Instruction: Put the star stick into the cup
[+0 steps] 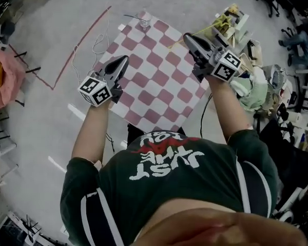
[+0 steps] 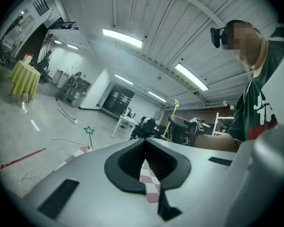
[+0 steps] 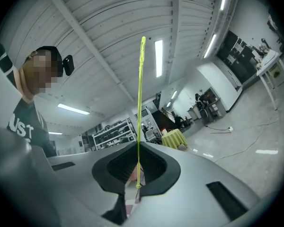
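My right gripper (image 3: 138, 148) is shut on a thin yellow-green star stick (image 3: 140, 103), which stands upright from the jaws with its star at the top. The left gripper view also shows that stick (image 2: 175, 106), beside the right gripper (image 2: 182, 129). A clear cup (image 1: 145, 20) stands at the far end of the red-and-white checked cloth (image 1: 159, 81). A teal star stick (image 2: 89, 130) rises at that far corner. My left gripper (image 1: 124, 59) is shut and holds nothing. It hovers over the cloth's left side, with the right gripper (image 1: 187, 36) over the right edge.
A cluttered stand of yellow and white items (image 1: 231, 24) sits just right of the table. White cables (image 1: 95, 42) and a red line (image 1: 74, 55) lie on the grey floor at left. A pink cloth (image 1: 2, 76) hangs at the far left.
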`<state>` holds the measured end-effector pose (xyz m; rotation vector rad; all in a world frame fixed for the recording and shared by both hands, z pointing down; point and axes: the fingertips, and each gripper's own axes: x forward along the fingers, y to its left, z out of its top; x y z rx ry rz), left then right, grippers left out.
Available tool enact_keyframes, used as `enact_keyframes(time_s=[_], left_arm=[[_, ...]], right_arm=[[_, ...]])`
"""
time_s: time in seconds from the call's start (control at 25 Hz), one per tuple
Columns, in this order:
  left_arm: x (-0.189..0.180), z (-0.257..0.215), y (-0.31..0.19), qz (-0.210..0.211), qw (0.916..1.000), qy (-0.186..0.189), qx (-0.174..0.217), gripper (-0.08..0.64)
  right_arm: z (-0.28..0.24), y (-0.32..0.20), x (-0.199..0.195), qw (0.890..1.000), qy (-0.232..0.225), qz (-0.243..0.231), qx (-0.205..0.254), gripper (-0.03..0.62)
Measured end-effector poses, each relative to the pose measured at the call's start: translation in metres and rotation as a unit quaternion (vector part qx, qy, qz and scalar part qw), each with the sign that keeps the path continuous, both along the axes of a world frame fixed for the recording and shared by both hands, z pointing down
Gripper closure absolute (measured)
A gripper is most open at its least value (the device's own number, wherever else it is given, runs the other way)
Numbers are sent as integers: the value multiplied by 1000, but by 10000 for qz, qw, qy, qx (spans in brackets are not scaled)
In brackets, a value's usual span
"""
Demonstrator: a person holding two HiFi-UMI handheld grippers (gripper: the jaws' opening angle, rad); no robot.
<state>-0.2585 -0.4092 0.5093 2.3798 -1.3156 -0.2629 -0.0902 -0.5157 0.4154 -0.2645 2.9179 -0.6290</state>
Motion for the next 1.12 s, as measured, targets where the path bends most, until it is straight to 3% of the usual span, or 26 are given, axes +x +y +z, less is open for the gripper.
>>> enact_keyframes(time_s=[0.4, 1.12], left_arm=[[-32, 70, -54, -42, 9999, -135, -88, 549], [-41, 155, -139, 220, 9995, -182, -112, 549]], right_arm=[[49, -82, -85, 9974, 404, 6, 594, 552], [170, -184, -157, 9910, 912, 231, 951, 552]])
